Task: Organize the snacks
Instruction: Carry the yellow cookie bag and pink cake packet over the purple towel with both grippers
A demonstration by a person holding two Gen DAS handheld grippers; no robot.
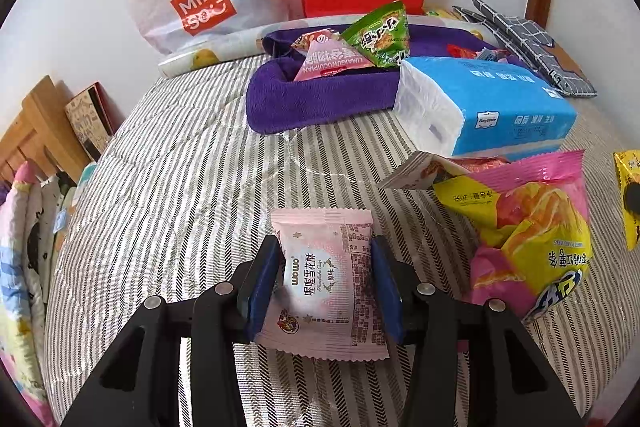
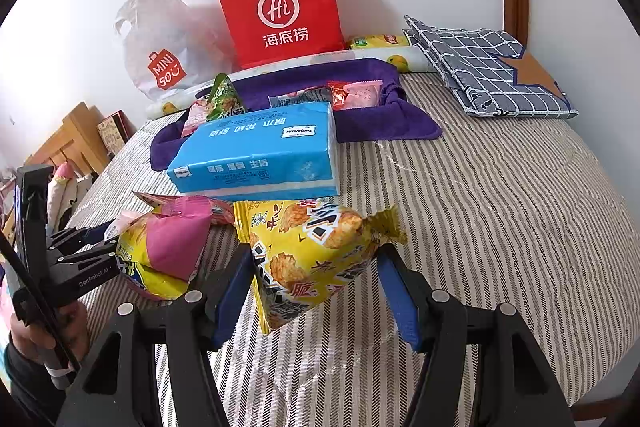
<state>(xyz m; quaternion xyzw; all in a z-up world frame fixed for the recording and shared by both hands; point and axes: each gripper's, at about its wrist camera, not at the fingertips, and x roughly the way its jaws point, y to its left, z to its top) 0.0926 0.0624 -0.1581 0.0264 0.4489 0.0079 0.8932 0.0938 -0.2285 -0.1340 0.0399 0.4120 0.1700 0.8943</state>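
Note:
My left gripper (image 1: 324, 241) is shut on a pale pink snack packet (image 1: 328, 283), its blue pads pressing the packet's two long sides just above the striped bedcover (image 1: 180, 187). In the right wrist view my right gripper (image 2: 316, 251) is shut on a puffy yellow snack bag (image 2: 312, 259), which hangs tilted between the fingers. A pink and yellow chip bag (image 1: 532, 227) (image 2: 168, 251) lies between the two grippers. Further back, a folded purple towel (image 1: 320, 103) (image 2: 384, 123) holds several snack packets, among them a green one (image 1: 380, 35).
A blue tissue pack (image 1: 500, 99) (image 2: 256, 155) lies between the chip bags and the towel. A red paper bag (image 2: 280, 7) and a white plastic bag (image 2: 160, 43) stand against the wall. Checked grey cloth (image 2: 488, 71) lies at the back right. A person's hand (image 2: 24, 331) is at the left edge.

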